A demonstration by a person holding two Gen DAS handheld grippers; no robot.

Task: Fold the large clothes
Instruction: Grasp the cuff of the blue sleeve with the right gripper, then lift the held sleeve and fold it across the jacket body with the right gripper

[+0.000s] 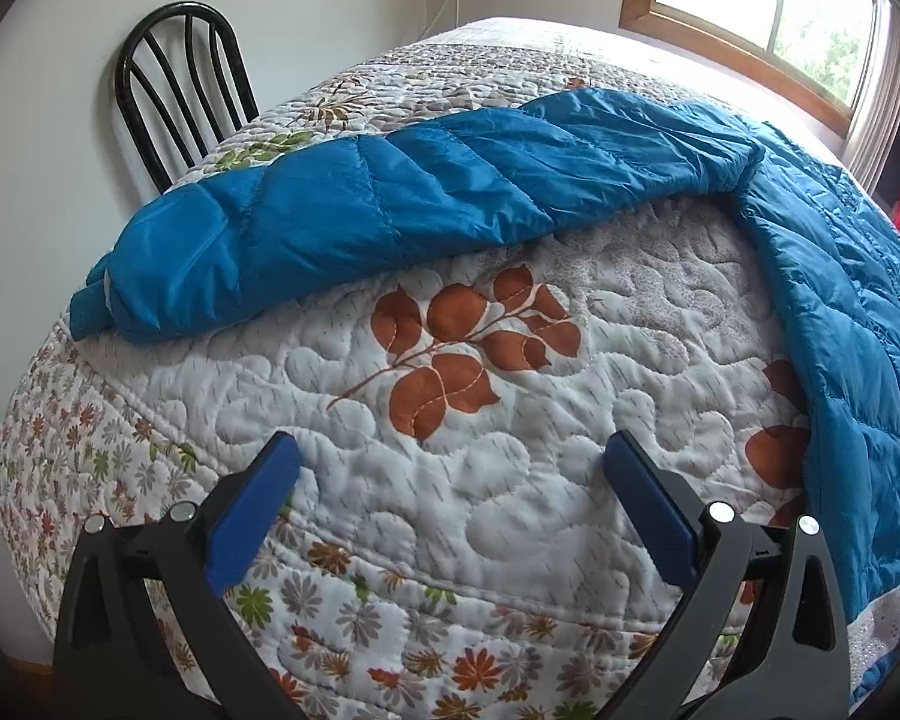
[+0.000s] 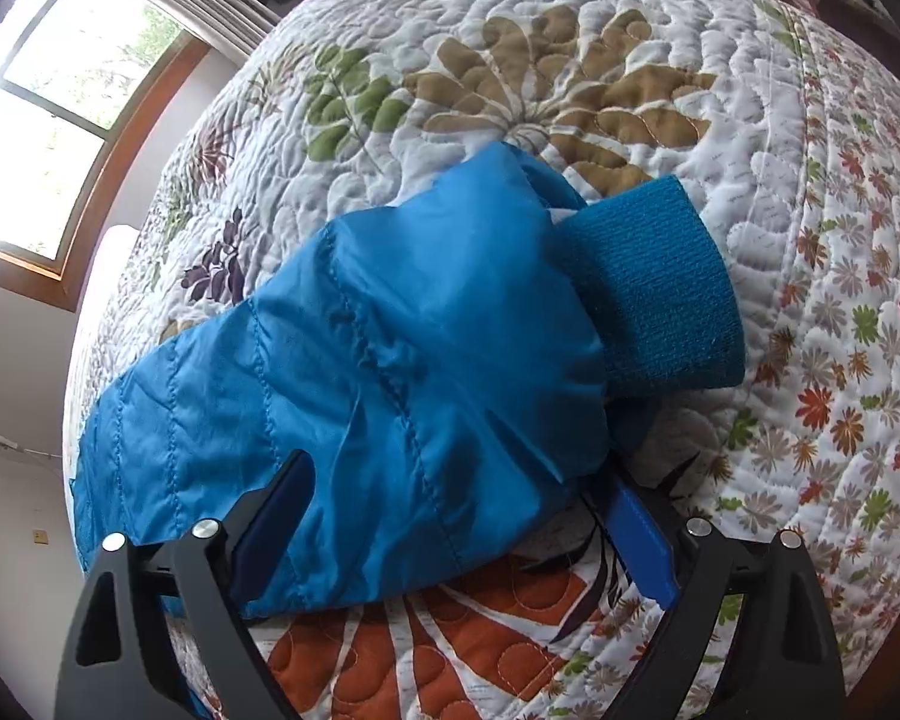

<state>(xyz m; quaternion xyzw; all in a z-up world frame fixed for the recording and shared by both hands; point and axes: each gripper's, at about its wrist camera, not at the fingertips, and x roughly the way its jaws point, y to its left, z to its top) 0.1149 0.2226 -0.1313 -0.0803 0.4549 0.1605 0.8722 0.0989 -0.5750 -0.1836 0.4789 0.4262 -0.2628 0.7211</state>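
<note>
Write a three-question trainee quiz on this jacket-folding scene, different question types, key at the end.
1. True or false: the left gripper holds the jacket.
2. Multiple choice: what lies between the right gripper's jaws? A) a pillow B) the sleeve C) nothing
3. Fill in: the black ___ stands against the wall beside the bed.

Key:
1. False: its jaws stand open over bare quilt.
2. B: the jaws straddle the sleeve near its knit cuff, not visibly pressing it.
3. chair
</note>
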